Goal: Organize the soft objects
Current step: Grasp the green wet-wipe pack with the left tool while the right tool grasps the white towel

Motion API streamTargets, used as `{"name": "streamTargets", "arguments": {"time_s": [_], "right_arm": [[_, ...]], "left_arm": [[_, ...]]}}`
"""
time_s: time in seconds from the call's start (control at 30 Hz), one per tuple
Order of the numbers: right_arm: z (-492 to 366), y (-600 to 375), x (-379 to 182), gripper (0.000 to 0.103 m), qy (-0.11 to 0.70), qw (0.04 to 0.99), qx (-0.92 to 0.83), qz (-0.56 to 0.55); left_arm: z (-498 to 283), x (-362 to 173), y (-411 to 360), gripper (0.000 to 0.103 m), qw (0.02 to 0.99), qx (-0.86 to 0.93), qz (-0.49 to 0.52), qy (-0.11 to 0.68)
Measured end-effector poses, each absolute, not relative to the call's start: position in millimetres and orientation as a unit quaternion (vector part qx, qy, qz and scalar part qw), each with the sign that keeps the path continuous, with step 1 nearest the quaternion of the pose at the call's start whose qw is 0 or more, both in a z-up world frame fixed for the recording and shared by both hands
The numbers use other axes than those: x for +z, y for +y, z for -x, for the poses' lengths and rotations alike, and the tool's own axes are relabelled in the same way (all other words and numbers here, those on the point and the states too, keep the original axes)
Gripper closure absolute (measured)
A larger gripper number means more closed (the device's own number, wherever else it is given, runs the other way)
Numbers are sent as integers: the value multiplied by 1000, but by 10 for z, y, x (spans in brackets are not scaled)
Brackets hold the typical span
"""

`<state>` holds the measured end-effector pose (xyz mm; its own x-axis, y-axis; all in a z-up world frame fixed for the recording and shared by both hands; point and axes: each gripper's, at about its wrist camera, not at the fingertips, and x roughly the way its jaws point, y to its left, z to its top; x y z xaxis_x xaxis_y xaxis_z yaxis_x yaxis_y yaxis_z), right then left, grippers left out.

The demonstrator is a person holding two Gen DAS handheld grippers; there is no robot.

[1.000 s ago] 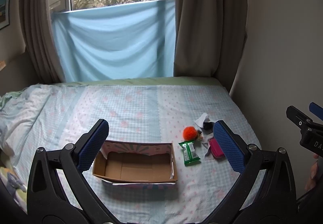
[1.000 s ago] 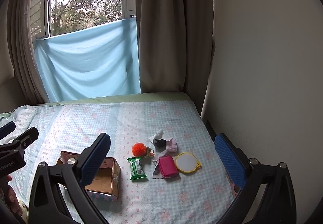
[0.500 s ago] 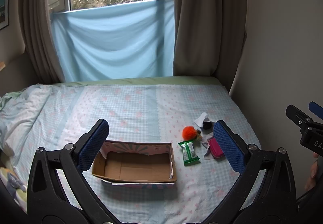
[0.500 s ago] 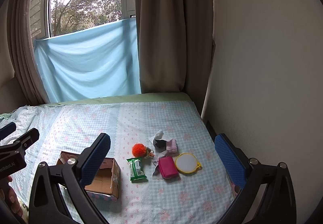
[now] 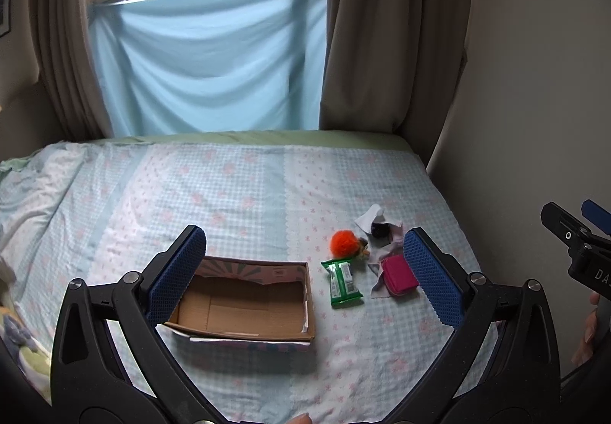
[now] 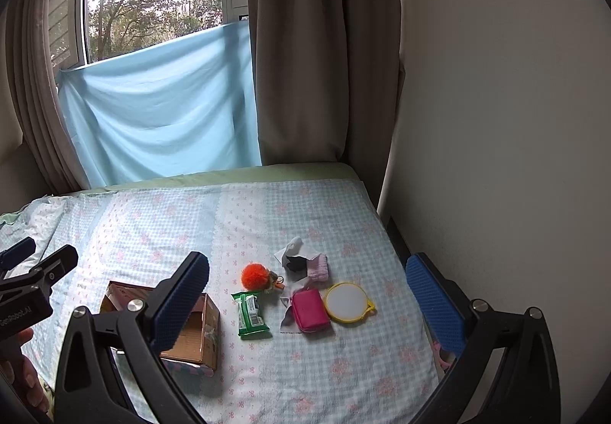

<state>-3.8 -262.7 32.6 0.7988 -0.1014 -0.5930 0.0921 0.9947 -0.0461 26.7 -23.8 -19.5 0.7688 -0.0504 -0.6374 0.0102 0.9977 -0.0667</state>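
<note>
An open empty cardboard box [image 5: 244, 305] [image 6: 194, 332] lies on the bed. To its right lie a green wipes packet [image 5: 341, 282] [image 6: 250, 313], an orange pompom keychain [image 5: 345, 243] [image 6: 255, 275], a pink pouch [image 5: 399, 275] [image 6: 310, 310], a yellow round mirror [image 6: 348, 301], a pink knit piece [image 6: 319, 268] and a black-and-white cloth bundle [image 5: 376, 223] [image 6: 296, 258]. My left gripper [image 5: 305, 271] is open and empty, above the box and packet. My right gripper [image 6: 305, 301] is open and empty, above the pile.
The bed [image 5: 229, 195] has a light blue checked sheet. A white wall [image 6: 496, 118] runs along its right edge. Brown curtains [image 5: 366, 42] and a hung blue cloth [image 5: 206, 65] stand behind. Rumpled bedding [image 5: 26, 195] lies at the left.
Both grippers have drifted only very slightly. No object has moved.
</note>
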Motion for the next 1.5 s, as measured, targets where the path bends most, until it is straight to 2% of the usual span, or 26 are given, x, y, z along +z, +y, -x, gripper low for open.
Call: {"name": "streamTargets", "arguments": {"time_s": [0.23,0.43,0.9,1.2,1.4,1.5], "right_arm": [[-451,-2967,172,0,352,935,-42,15],[-1049,-3265,-211,0,397,917,-26,7],[-2697,-3296,-1380,0,502,865,21,-12],[-3624,-3155,-2421,1,567,822,30,-36],[-3882,-3028,-2863,7,588,808,39,-26],[-3979,-2958,-3057,19,599,799,44,-22]], "left_arm": [[-737,-613,-597,0,913,-22,48,404],[-1138,-1232,-935,0,881,-22,66,469],[-2082,-2901,-1377,1,819,18,67,569],[-2446,-3839,-1524,2,801,51,73,591],[-2502,-4215,-1455,5,790,79,81,602],[-2554,-4321,-1388,17,787,79,89,606]]}}
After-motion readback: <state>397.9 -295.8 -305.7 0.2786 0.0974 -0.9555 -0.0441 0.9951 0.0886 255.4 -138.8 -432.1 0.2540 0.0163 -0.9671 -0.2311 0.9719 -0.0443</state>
